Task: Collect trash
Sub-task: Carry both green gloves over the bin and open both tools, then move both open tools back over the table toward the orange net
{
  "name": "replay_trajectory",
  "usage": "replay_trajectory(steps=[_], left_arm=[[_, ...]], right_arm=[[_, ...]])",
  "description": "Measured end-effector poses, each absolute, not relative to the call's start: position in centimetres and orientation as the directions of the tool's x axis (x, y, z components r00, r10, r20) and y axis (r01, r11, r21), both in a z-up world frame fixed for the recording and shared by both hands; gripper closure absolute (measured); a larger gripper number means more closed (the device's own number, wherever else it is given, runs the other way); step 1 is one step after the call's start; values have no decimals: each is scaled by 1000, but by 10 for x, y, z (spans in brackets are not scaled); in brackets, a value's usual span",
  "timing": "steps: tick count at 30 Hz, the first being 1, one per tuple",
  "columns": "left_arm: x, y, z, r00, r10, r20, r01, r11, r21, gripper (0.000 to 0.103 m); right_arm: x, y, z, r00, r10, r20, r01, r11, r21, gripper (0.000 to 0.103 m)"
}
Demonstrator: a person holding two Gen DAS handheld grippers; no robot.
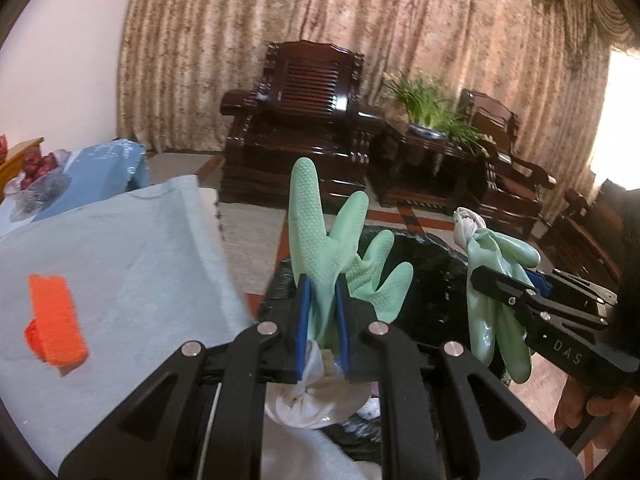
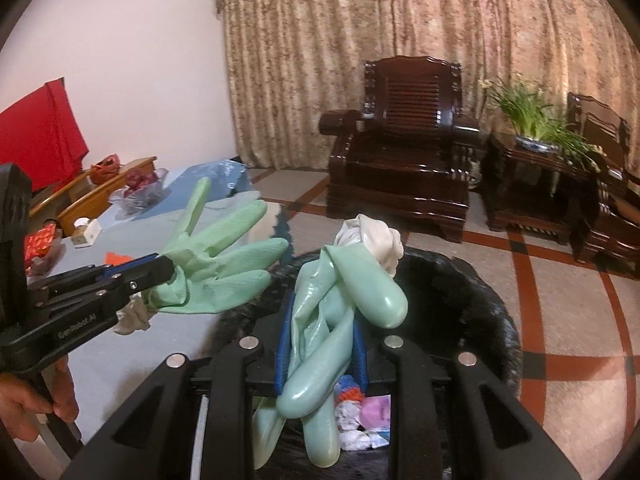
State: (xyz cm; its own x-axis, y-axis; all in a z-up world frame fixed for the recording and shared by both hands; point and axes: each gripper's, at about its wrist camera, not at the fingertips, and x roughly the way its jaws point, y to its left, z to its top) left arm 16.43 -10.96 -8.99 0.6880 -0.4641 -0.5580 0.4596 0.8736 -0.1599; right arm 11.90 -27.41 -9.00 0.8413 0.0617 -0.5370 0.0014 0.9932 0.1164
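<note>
left wrist view: your left gripper [image 1: 322, 316] is clamped on a textured green glove [image 1: 344, 252] — fingers pointing up, above the black trash bag [image 1: 432, 280]. right wrist view: your right gripper [image 2: 320, 354] is clamped on a smooth green glove [image 2: 340, 304], hanging over the bag's crumpled trash [image 2: 360, 420].

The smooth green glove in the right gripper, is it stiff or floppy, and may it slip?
Probably floppy: the smooth green glove droops and folds over the right gripper toward the black bag. Its glossy surface suggests it may slide between the fingers. It likely weighs little, since a narrow pinch holds it.
</note>
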Motion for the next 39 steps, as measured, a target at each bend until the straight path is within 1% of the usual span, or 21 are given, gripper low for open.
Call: replay_trajectory(steps=[10, 16, 17, 19, 21, 23, 24, 25, 26, 27, 28, 29, 30, 36, 39], left_arm=[[177, -166, -116, 640, -492, -590, 517, 844, -144, 91], [182, -179, -127, 616, -514, -597, 539, 827, -157, 90], [183, -182, -128, 607, -523, -598, 545, 822, -166, 88], [184, -182, -128, 604, -533, -592, 544, 819, -182, 82], [185, -180, -124, 610, -541, -578, 544, 817, -191, 65], [184, -176, -121, 620, -543, -566, 541, 819, -192, 59], [185, -175, -118, 625, -541, -562, 539, 821, -190, 54], [184, -170, -116, 636, -534, -557, 532, 826, -185, 50], [184, -165, -115, 645, -527, -553, 524, 832, -182, 38], [183, -157, -112, 664, -514, -543, 507, 843, -179, 27], [182, -151, -109, 678, -504, -536, 491, 852, -180, 23], [181, -144, -107, 693, -490, -529, 474, 862, -179, 16], [181, -137, -105, 707, -475, -524, 454, 873, -178, 12], [176, -81, -93, 768, -389, -508, 360, 919, -158, 9], [172, -54, -86, 796, -341, -501, 311, 939, -146, 8]], right_arm=[[115, -309, -115, 815, 5, -580, 83, 989, 125, 78], [117, -324, -128, 797, -14, -603, 120, 984, 136, 78], [117, -326, -130, 795, -15, -606, 123, 983, 136, 77], [117, -329, -133, 785, -24, -619, 133, 982, 131, 69], [116, -332, -135, 781, -34, -623, 145, 981, 127, 66], [114, -330, -134, 784, -42, -620, 153, 980, 128, 60], [112, -330, -134, 786, -46, -616, 156, 980, 126, 49], [111, -328, -131, 792, -59, -608, 166, 979, 120, 32], [110, -328, -130, 796, -74, -601, 176, 978, 113, 22], [108, -326, -127, 800, -93, -593, 191, 976, 105, 9], [107, -325, -124, 807, -122, -577, 213, 973, 93, 6], [106, -326, -122, 812, -135, -568, 223, 971, 88, 6], [106, -326, -120, 814, -135, -565, 223, 971, 89, 6], [111, -315, -112, 829, -62, -556, 176, 972, 154, 6], [115, -302, -108, 836, -41, -547, 150, 977, 155, 6]])
